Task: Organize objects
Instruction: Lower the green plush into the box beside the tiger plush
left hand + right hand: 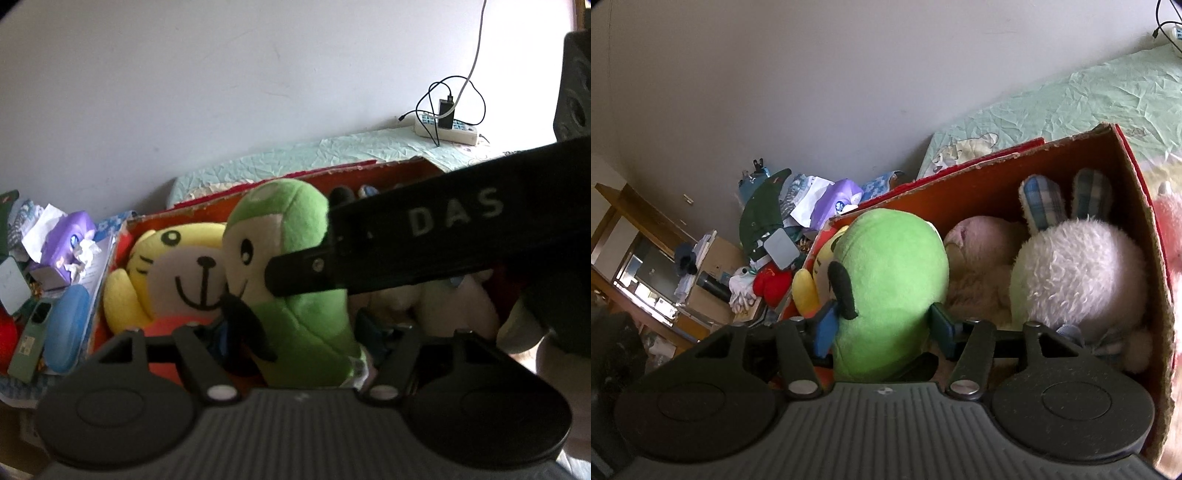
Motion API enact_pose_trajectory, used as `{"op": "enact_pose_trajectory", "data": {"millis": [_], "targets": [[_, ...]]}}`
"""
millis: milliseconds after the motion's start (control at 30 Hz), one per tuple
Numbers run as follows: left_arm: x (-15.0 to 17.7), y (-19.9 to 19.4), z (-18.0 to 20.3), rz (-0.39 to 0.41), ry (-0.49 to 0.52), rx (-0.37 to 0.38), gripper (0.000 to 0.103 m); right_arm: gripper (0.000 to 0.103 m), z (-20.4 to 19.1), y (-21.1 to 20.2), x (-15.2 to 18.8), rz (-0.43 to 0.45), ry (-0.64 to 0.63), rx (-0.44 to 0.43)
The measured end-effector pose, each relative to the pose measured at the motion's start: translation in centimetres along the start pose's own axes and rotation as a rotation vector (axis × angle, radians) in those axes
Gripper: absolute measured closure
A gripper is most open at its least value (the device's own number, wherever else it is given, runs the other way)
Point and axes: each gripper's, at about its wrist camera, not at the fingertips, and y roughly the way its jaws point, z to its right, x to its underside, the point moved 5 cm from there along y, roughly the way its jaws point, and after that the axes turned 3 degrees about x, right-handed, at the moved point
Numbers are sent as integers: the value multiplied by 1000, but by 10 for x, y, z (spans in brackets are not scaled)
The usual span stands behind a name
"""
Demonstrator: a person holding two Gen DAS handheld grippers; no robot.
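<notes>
Green plush [890,280] stands upright mid-frame in the red box [1145,206], wedged against the yellow plush [166,273]. My right tool [882,325] brackets its body, pads loose; left tool [303,347] half open around its base, gripping nothing.

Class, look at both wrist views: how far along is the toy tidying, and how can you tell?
Done: the yellow toy and white bunny sit in the red box. In hand: the green toy is between the right gripper pads, inside the box; whether they press it is unclear. Left: clutter beside the box, if it counts.
</notes>
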Motion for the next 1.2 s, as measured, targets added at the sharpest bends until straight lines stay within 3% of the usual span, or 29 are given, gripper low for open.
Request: {"op": "enact_pose_trajectory", "data": {"millis": [300, 633, 1200], "targets": [[0, -4, -1, -19, -8, -17, 30, 43, 0, -12, -2, 39, 27, -17], [2, -8, -1, -64, -42, -32, 28, 60, 2, -16, 1, 47, 60, -28], [4, -14, -1, -104, -69, -76, 26, 58, -3, -9, 4, 40, 28, -13]]}}
